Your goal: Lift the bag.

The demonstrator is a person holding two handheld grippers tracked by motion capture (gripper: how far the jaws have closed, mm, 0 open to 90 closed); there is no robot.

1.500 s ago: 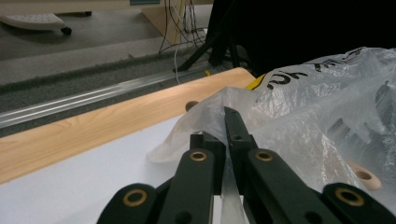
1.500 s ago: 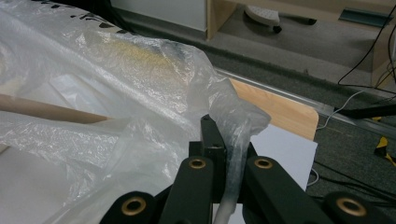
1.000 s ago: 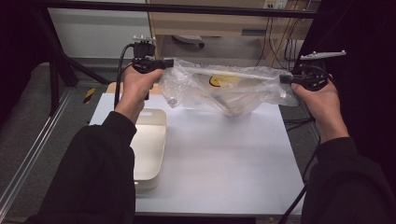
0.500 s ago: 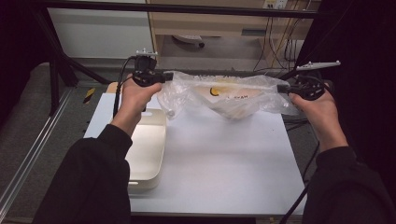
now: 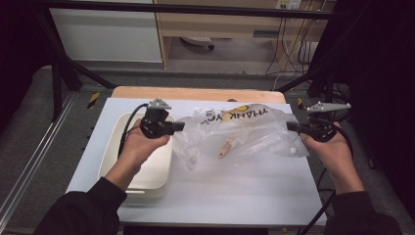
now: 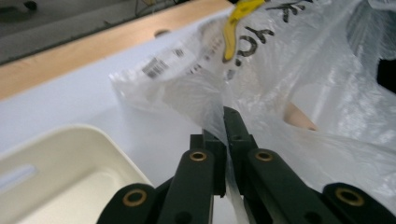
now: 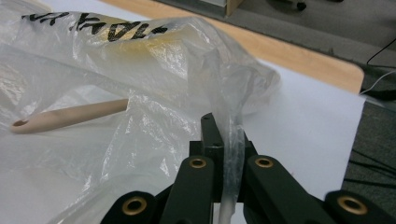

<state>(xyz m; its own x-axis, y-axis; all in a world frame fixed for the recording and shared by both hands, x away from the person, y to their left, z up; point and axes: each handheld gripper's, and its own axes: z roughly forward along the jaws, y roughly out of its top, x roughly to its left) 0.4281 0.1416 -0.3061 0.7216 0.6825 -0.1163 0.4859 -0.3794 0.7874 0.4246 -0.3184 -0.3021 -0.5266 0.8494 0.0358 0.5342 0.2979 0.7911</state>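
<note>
A white table (image 5: pixel 205 196) stands under bright, even light, and its far edge shows a strip of bare wood (image 5: pixel 195 93). Beyond that strip lies a grey floor (image 5: pixel 230 56), and farther back stands a white cabinet (image 5: pixel 105 34) beside a wooden shelf (image 5: pixel 230 24), with a small wheeled base (image 5: pixel 198 42) beneath the shelf. Black cables (image 5: pixel 288 44) hang down at the far right. Dark metal frame bars (image 5: pixel 63 73) cross the left side, and another bar (image 5: pixel 186 8) runs along the top. A grey mat (image 5: pixel 34 147) lies left of the table. The room's edges on both sides are dark.
</note>
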